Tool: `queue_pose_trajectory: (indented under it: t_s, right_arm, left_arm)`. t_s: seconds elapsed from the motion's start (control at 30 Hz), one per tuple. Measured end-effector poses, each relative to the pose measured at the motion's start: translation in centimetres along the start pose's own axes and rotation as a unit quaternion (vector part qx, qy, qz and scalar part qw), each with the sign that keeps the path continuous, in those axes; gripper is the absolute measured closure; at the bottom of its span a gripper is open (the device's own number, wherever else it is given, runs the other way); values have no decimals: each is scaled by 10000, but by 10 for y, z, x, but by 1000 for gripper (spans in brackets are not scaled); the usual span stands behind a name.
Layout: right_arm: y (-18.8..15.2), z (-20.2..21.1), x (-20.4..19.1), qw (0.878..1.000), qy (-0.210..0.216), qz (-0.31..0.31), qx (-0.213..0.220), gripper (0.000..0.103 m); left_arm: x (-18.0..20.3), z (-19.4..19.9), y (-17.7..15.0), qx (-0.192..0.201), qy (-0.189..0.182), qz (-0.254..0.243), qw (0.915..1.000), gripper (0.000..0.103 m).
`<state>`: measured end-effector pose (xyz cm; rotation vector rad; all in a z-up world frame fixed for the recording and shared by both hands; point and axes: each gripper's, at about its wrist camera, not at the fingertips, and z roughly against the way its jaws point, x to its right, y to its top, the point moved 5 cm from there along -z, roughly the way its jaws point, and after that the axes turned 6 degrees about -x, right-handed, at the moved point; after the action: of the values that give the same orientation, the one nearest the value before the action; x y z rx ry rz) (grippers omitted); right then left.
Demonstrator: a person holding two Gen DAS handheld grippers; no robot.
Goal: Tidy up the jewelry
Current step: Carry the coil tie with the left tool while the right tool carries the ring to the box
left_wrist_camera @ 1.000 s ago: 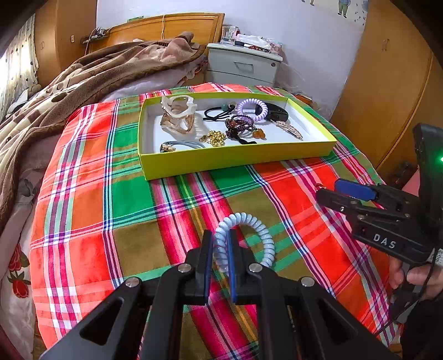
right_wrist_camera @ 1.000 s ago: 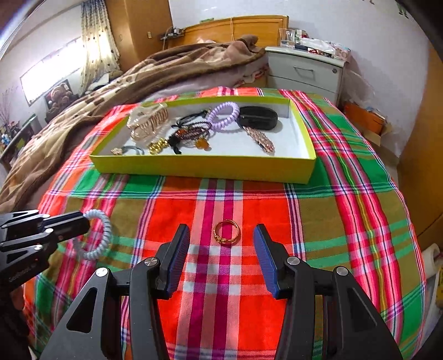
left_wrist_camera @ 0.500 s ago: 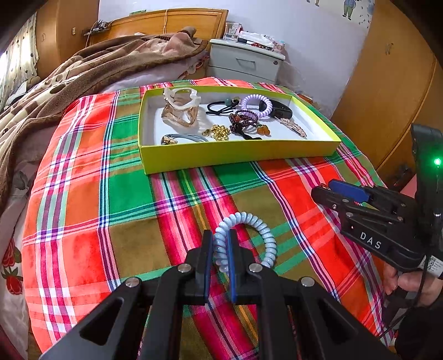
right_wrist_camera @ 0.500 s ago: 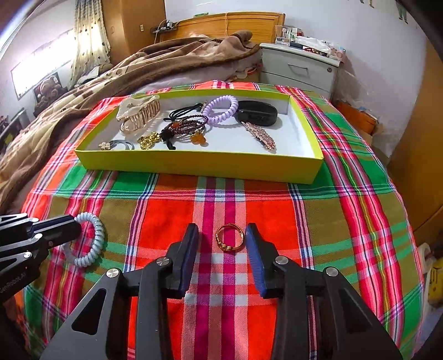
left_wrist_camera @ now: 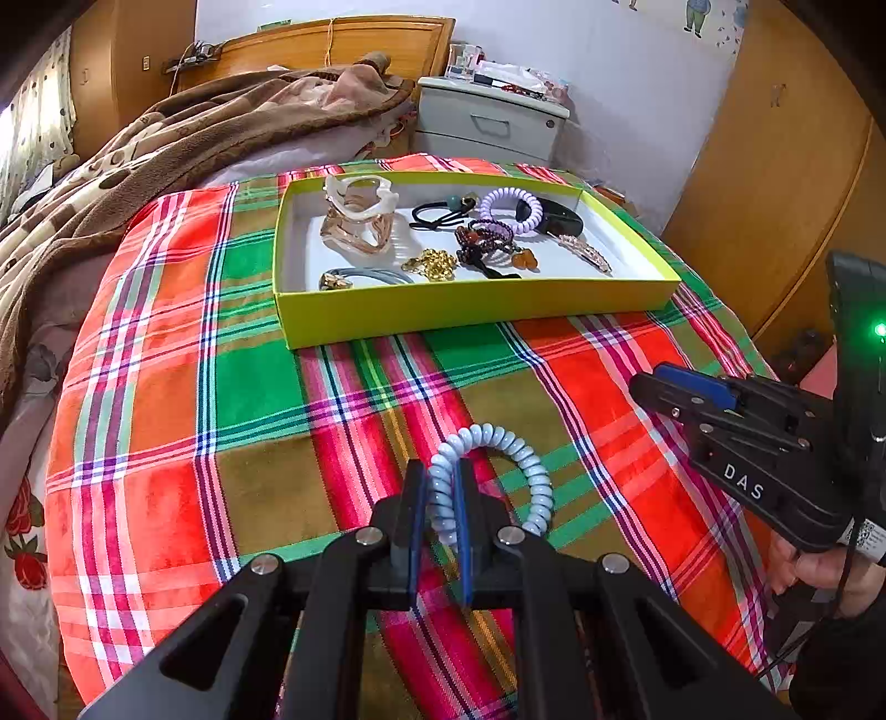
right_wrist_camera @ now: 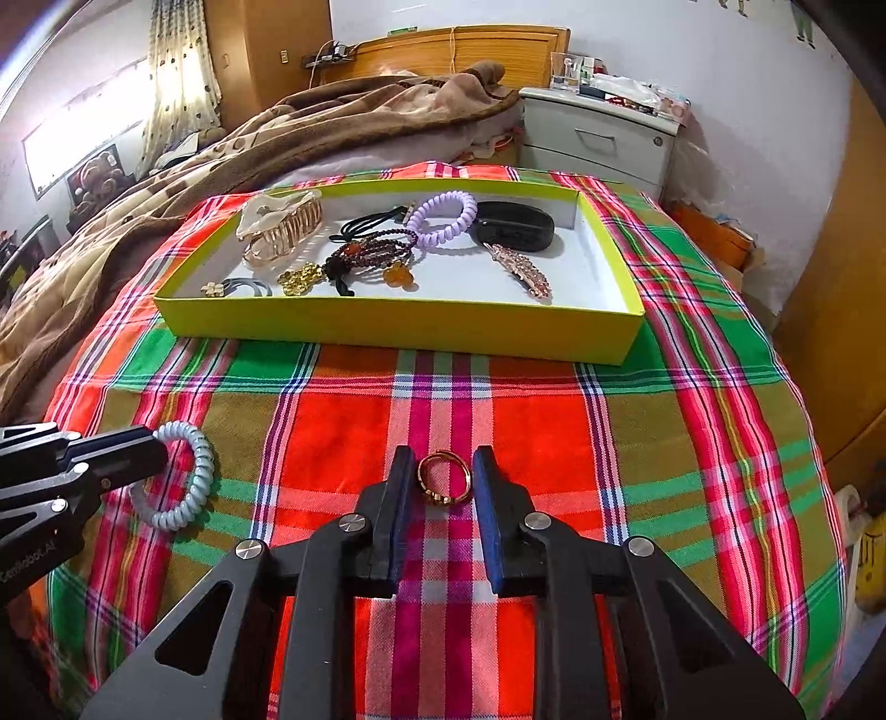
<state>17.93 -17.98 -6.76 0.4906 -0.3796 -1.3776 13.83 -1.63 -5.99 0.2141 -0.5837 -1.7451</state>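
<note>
Overall, the work surface was a bed covered with a plaid cloth [right_wrist_camera: 332,432] in red, green and olive checks, lying fairly flat. A brown patterned blanket [right_wrist_camera: 288,138] was heaped toward the wooden headboard [right_wrist_camera: 465,52], with a grey bedside cabinet [right_wrist_camera: 598,138] beside it against a white wall and a curtained window at far left. A yellow tray [right_wrist_camera: 398,327] sat on the cloth, holding a clear claw clip [right_wrist_camera: 279,227], a purple coil tie [right_wrist_camera: 443,219], beaded bracelets, a black case and other pieces. The left gripper [left_wrist_camera: 440,498] was clamped on a pale blue coil hair tie [left_wrist_camera: 531,471] lying on the cloth, well short of the tray. The right gripper [right_wrist_camera: 443,487] was closing around a gold ring [right_wrist_camera: 443,484] on the cloth, the pads just beside it, with contact uncertain.
</note>
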Motion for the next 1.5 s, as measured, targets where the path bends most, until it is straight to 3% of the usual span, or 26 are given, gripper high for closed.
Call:
queue_pose_trajectory:
  t_s: [0.4,0.97,1.23,1.5]
  right_arm:
    - [8,20,-2,9995,42,93,303,81]
    - [54,41,9,9968,142,97,782,81]
    - [81,25,24,9970,228,29,746,81]
    - [98,-5,36,9982,341,48,486,81]
  left_arm:
    - [0,12,14,195,50,-11,9998,93]
    - [6,35,72,719,161,-63,9973,92]
    - [13,20,109,785,16,-88,9969,93]
    - [20,-17,128,491,-139,-24,9987,93]
